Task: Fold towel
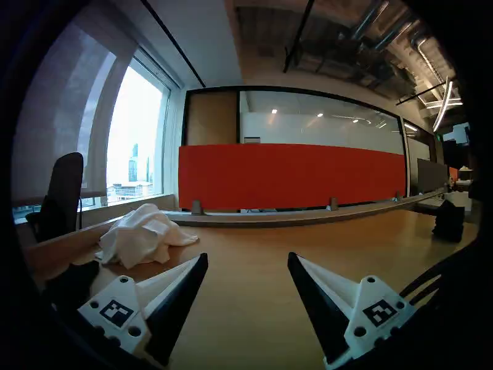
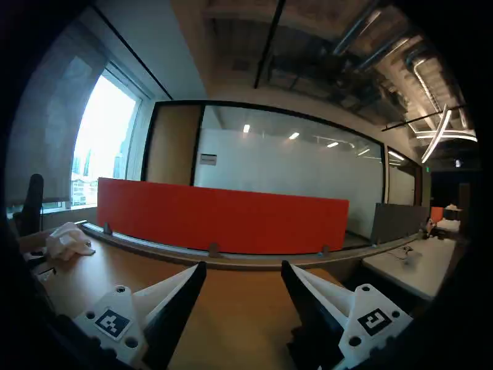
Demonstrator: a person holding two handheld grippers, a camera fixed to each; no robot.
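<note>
DESK, BEFORE THE FOLD: A crumpled white towel [image 1: 145,234] lies heaped on the wooden desk [image 1: 259,290], ahead of the left gripper [image 1: 247,255] and off to the left of its left finger, well apart from both tips. A black office chair [image 1: 58,197] stands beyond it by the window [image 1: 135,148]. The left gripper's two white fingers stand wide apart with nothing but bare desktop between them. They are held low and level over the wood, pointed at the red divider screen [image 1: 289,176] along the desk's far edge rather than at the cloth. Farther off to that gripper's right a small dark object [image 1: 448,221] sits on the desk; what it is cannot be told. In the right gripper view the towel shows small and far to the left of the right gripper [image 2: 243,264], near the desk's left end. This gripper's fingers are likewise spread and empty, aimed at the red screen, with a white neighbouring desk [image 2: 413,265] beyond to its right. By the look of it the fold is not yet begun: the towel is an untouched, bunched heap, and both pairs of fingers appear to be held open in readiness to reach leftward, take hold of the cloth and spread it flat first
</note>
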